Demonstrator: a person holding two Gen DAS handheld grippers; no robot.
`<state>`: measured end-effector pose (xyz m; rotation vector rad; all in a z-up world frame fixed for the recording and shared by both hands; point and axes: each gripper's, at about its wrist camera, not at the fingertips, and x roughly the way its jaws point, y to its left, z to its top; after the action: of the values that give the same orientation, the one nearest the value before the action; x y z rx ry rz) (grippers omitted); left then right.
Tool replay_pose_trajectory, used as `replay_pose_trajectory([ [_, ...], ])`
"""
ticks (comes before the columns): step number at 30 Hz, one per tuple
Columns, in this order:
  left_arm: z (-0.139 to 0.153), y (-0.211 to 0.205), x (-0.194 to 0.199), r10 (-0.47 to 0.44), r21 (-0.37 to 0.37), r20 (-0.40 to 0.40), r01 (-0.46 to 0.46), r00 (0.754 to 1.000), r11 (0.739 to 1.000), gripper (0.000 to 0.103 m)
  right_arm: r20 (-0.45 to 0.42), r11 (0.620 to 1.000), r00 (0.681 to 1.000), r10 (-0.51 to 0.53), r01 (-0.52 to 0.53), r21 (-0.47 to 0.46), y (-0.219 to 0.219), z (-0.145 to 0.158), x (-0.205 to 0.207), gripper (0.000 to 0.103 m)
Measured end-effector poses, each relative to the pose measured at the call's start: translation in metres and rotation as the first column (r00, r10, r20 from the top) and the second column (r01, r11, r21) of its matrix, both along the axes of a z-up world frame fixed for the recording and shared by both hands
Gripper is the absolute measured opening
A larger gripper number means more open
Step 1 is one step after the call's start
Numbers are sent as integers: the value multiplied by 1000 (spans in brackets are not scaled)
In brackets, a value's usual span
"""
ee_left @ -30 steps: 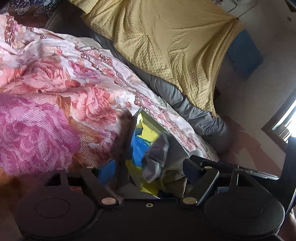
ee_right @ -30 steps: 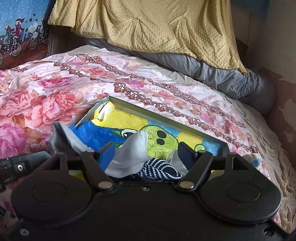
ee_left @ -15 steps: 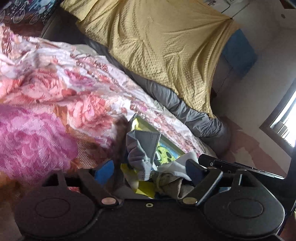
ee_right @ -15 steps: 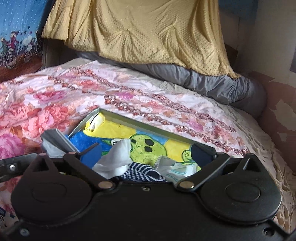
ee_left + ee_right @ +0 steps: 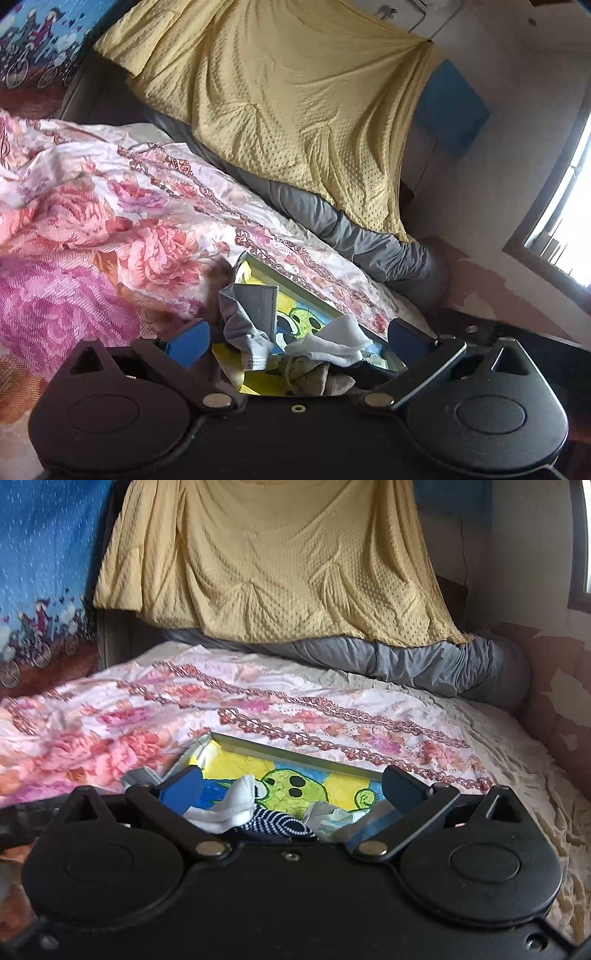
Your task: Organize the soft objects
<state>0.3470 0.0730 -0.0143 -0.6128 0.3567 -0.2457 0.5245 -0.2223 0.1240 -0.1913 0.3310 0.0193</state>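
The left gripper [image 5: 299,338] is opening, its jaws spread wide with nothing pinched; the right gripper [image 5: 291,786] stands equally wide, empty. At six o'clock on the floral pink bedspread [image 5: 295,705], a shallow cartoon-printed tray [image 5: 295,755] holds a grey cloth [image 5: 251,321], white sock [image 5: 229,805] and navy striped sock [image 5: 273,821].

The bed [image 5: 509,746] is covered with a rumpled pink floral sheet [image 5: 110,716], and a long grey bolster [image 5: 424,661] lies along its far edge under a hanging yellow blanket [image 5: 277,561]. On the sheet sits a shallow tray [image 5: 295,755] with a green cartoon figure on a yellow and blue base. White, grey and navy-striped soft pieces are heaped in its near end.
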Motion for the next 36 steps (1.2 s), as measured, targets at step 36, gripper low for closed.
replay_pose_trajectory([
  [36, 35, -70, -219, -3, 439, -51, 25, 999, 898, 102, 0, 958, 1000, 22, -22, 285, -66, -36, -196, 103],
])
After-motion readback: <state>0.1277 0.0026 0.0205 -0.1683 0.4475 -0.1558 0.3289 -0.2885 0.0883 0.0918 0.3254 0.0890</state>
